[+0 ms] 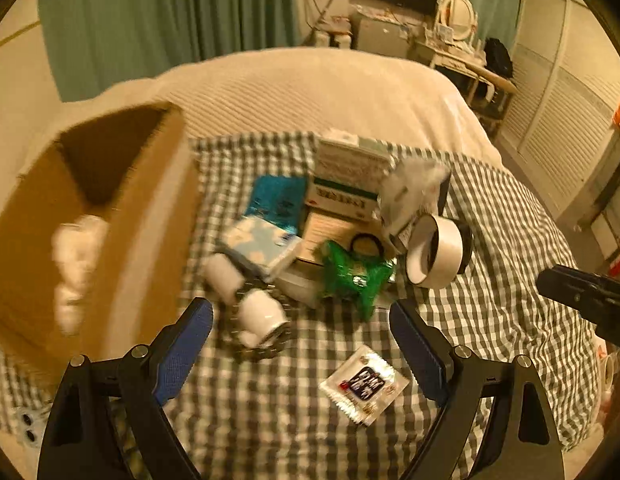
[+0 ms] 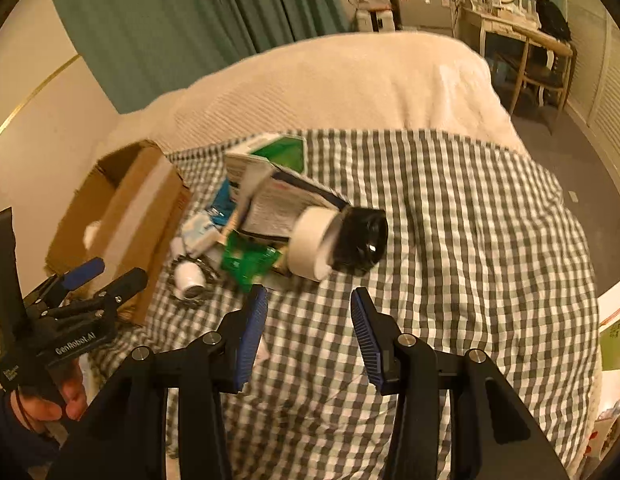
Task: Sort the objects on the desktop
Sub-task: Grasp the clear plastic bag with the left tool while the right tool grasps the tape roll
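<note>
A pile of small objects lies on the checked cloth (image 1: pixel 489 208). It holds two white bottles (image 1: pixel 262 316), a green packet (image 1: pixel 353 276), a white tape roll (image 1: pixel 433 252), a black roll (image 2: pixel 361 240), a blue packet (image 1: pixel 276 200), a tissue pack (image 1: pixel 262 246) and medicine boxes (image 1: pixel 345 184). A small sachet (image 1: pixel 363 384) lies apart, nearer to me. My left gripper (image 1: pixel 300 320) hangs open just short of the nearest bottle, with nothing between its fingers. My right gripper (image 2: pixel 310 312) stands open above bare cloth, short of the tape roll (image 2: pixel 310 244).
An open cardboard box (image 1: pixel 90 220) stands left of the pile, with something white inside. A hand (image 2: pixel 50 400) holds the left gripper (image 2: pixel 110 276) beside the box (image 2: pixel 126 216). A white blanket (image 1: pixel 329 88) lies beyond the cloth. Curtains, a desk and louvred doors stand behind.
</note>
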Tool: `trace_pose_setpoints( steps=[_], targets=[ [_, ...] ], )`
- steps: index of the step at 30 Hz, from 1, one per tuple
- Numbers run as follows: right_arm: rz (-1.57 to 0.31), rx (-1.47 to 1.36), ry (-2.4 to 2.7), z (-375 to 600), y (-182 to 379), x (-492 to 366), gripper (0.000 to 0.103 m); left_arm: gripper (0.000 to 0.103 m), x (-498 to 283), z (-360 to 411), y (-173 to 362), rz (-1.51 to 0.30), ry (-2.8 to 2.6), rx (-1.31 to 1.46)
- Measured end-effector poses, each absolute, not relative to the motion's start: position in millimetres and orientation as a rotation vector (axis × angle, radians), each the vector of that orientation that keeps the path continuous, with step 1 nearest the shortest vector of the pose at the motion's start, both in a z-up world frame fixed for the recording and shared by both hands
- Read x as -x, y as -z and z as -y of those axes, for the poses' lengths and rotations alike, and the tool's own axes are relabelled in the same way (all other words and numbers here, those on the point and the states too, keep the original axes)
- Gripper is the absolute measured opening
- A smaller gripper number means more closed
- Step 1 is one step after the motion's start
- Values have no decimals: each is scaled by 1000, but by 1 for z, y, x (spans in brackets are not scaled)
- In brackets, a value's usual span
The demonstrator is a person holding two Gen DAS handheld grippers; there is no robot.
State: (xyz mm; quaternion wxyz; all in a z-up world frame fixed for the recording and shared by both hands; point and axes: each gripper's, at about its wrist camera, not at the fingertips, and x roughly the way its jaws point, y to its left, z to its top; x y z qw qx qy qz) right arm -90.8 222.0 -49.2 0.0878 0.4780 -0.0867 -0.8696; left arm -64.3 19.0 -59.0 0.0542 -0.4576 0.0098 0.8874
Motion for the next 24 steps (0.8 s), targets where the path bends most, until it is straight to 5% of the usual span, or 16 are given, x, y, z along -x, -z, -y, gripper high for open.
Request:
trace_pose_setpoints(
  steps=[19, 24],
  targets=[
    [340, -1591, 2512, -194, 124, 182, 51, 93, 122, -42, 106, -41, -2646, 1394],
    [324, -1550, 2486, -202, 128, 178, 30, 93, 131, -56, 103, -34, -2606, 1321]
  ],
)
